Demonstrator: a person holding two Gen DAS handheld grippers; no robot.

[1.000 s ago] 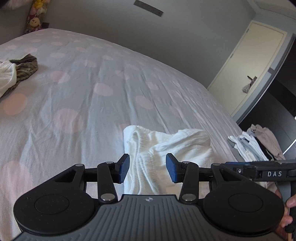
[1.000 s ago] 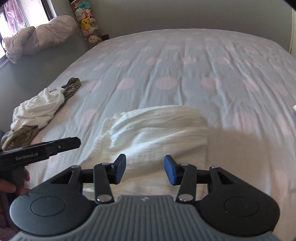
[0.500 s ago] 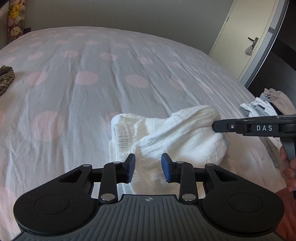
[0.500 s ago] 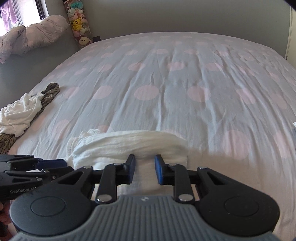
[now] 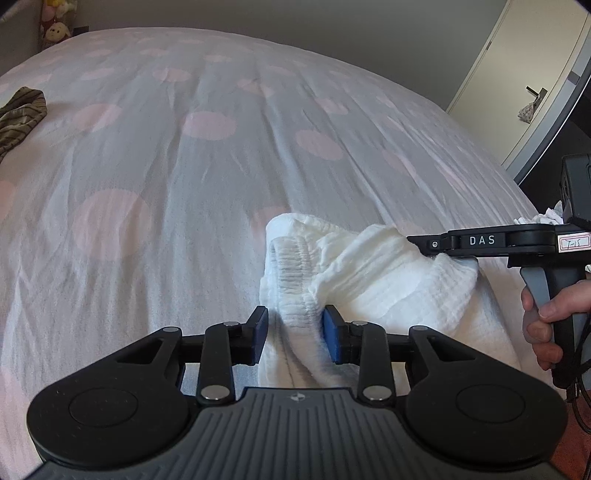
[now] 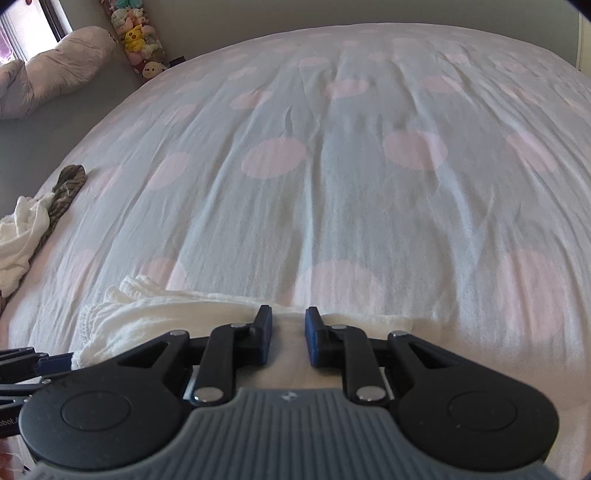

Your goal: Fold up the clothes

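A white crinkled garment [image 5: 369, 280] with an elastic waistband lies bunched on the spotted bed sheet [image 5: 184, 166]. My left gripper [image 5: 294, 332] straddles the waistband at the garment's near left edge. Its jaws are opening: the right pad touches the cloth and the left pad stands clear. In the right wrist view the garment [image 6: 155, 317] lies low under my right gripper [image 6: 289, 332]. Those jaws are closing, with cloth showing in the narrow gap and no pinch visible. From the left wrist view the right gripper [image 5: 413, 242] has its tip at the garment's raised far fold.
A brown striped garment [image 5: 18, 110] and a white one [image 6: 22, 229] lie at the bed's left edge. Folded clothes [image 5: 546, 218] show at the right, behind a hand [image 5: 546, 321] on the right gripper's handle. Plush toys [image 6: 140, 33] and a door [image 5: 517, 74] stand beyond.
Both grippers have come down and forward onto the white garment. Both pairs of jaws are narrower than a second ago. The garment now lies flatter in the right wrist view.
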